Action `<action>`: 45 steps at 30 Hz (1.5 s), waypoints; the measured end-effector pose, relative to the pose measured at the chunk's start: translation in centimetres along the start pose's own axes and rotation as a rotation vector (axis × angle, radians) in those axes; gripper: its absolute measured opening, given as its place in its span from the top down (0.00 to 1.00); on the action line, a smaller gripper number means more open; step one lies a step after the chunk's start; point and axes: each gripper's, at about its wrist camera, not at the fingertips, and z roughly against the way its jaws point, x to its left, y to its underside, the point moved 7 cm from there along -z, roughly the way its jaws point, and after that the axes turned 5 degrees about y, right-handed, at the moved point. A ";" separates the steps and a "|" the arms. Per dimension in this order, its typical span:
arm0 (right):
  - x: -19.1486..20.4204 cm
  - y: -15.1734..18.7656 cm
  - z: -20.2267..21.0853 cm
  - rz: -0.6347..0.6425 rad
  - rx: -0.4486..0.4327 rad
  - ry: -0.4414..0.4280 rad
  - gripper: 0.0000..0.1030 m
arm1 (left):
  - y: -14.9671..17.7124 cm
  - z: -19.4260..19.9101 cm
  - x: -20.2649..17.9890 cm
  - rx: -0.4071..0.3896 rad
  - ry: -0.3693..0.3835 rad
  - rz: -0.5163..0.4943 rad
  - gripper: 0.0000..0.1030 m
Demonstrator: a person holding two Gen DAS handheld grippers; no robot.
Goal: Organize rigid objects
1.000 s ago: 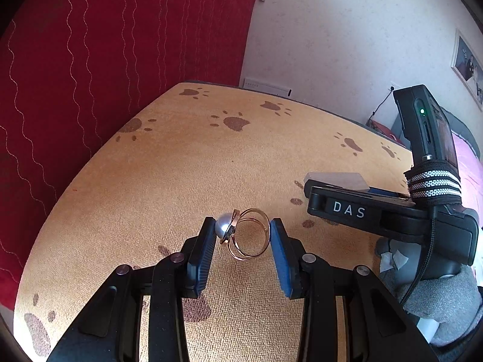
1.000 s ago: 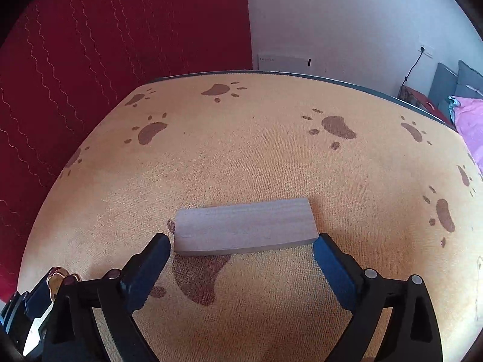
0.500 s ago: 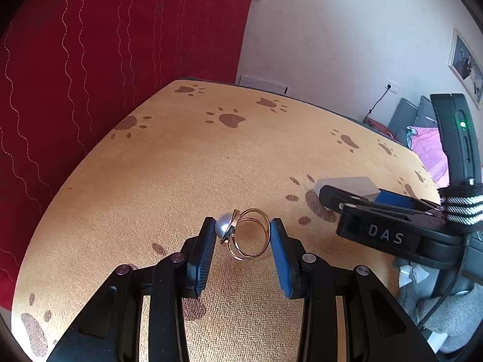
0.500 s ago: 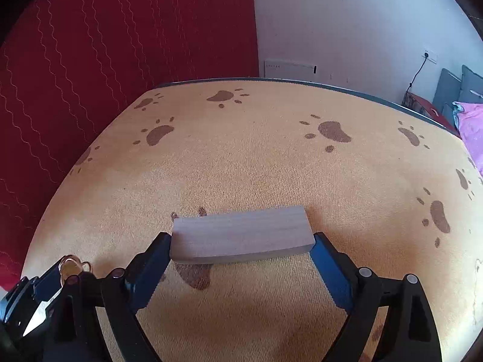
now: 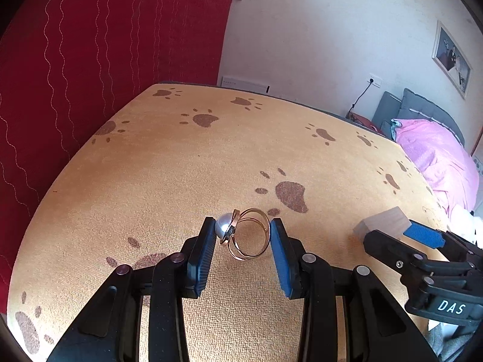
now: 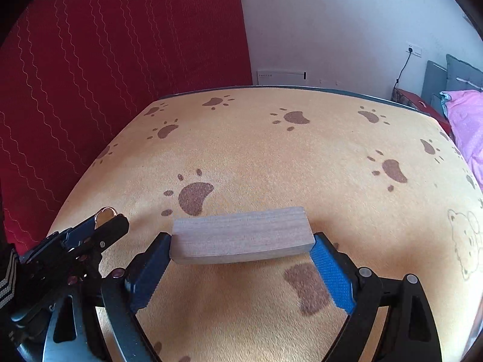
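My left gripper [image 5: 243, 233] is shut on a gold ring with a pearl [image 5: 241, 233], pearl against the left pad, held above the orange paw-print cloth [image 5: 181, 166]. My right gripper [image 6: 241, 241] is shut on a long wooden block [image 6: 241, 234], gripped at its two ends and held off the cloth. In the left wrist view the block [image 5: 385, 221] and the right gripper show at the right edge. In the right wrist view the left gripper with the ring [image 6: 104, 213] shows at the lower left.
A red curtain [image 6: 105, 60] hangs along the left. A white wall with a socket stands behind the table's far edge [image 6: 286, 87]. A bed with a pink cover [image 5: 437, 157] lies to the right.
My right gripper has closed on the wooden block and lifted it off the cloth. Both grippers have drawn back and up, and the ring stays held.
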 end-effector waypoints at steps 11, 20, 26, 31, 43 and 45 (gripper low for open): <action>-5.3 4.1 4.2 -0.113 0.000 0.060 0.09 | 0.6 0.1 -1.7 0.016 0.059 -0.028 0.64; -8.5 6.5 7.6 -0.157 -0.023 0.126 0.09 | 1.0 -0.1 -2.8 0.029 0.068 -0.060 0.64; -11.0 7.9 9.5 -0.198 -0.035 0.162 0.09 | 1.1 -0.3 -2.9 0.038 0.061 -0.066 0.64; -14.2 9.0 11.3 -0.243 -0.044 0.217 0.09 | 1.3 -0.2 -3.5 0.048 0.058 -0.083 0.64; -21.6 10.2 15.0 -0.370 -0.114 0.330 0.10 | 2.8 0.7 -8.3 0.086 0.120 -0.159 0.64; -22.3 10.5 15.5 -0.386 -0.121 0.329 0.10 | 2.9 1.0 -9.0 0.087 0.125 -0.169 0.64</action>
